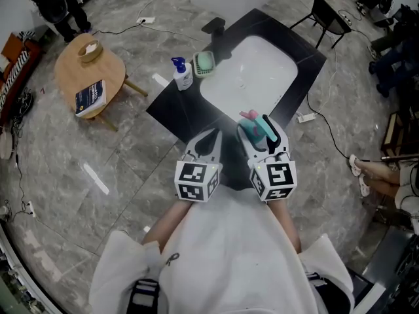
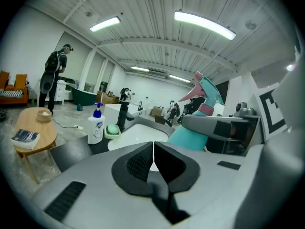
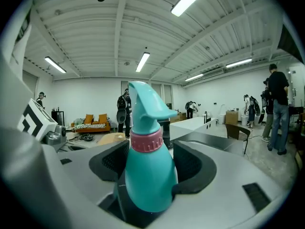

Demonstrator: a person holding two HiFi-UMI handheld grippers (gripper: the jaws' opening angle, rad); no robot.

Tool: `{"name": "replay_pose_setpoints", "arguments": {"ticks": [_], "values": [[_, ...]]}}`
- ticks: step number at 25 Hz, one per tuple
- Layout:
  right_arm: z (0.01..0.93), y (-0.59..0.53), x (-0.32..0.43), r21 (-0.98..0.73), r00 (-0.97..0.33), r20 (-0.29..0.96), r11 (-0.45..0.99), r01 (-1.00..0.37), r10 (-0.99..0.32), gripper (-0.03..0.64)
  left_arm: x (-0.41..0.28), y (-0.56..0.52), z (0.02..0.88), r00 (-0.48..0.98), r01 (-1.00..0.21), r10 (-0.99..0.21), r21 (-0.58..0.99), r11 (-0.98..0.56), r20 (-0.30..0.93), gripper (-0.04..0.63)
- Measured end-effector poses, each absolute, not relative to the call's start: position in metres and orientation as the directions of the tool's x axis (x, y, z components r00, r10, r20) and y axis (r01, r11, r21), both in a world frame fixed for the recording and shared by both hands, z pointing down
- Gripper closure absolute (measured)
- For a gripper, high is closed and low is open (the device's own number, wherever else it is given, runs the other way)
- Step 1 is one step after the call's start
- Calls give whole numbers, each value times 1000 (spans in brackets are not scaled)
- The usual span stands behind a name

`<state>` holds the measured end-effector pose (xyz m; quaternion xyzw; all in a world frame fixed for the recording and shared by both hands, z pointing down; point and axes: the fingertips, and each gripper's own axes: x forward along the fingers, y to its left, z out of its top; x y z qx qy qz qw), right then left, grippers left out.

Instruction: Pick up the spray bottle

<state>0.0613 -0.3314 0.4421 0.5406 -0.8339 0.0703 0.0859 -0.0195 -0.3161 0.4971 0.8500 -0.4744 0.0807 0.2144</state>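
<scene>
The teal spray bottle (image 3: 147,171) with a pink collar and teal trigger head stands upright between the jaws of my right gripper (image 3: 150,163), which is shut on its body. In the head view the spray bottle (image 1: 256,130) is held by the right gripper (image 1: 260,136) above the near edge of the black counter (image 1: 177,113). The left gripper view shows the spray bottle (image 2: 200,118) to its right. My left gripper (image 1: 208,142) hangs beside it, jaws closed together with nothing between them; the left gripper (image 2: 153,163) shows its pads touching.
A white sink basin (image 1: 252,77) is set in the counter, with a black faucet (image 1: 215,26), a green soap dish (image 1: 204,63) and a white pump bottle (image 1: 182,74) at its left. A round wooden table (image 1: 88,70) with a book stands on the floor to the left. People stand in the background.
</scene>
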Motion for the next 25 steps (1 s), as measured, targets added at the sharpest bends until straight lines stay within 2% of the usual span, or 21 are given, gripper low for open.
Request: {"name": "replay_pose_setpoints", "arguments": {"ticks": [10,25], "values": [[418,-320,64,-5,-363,171,368,-930,-916,308,-18,-317,457,557,-825,-795,265,-499,240,566],[414,-302,65,4,-353,161,359,-933,-922,308,-14,-303,445,573,-813,-794,266,-518,204,566]]}}
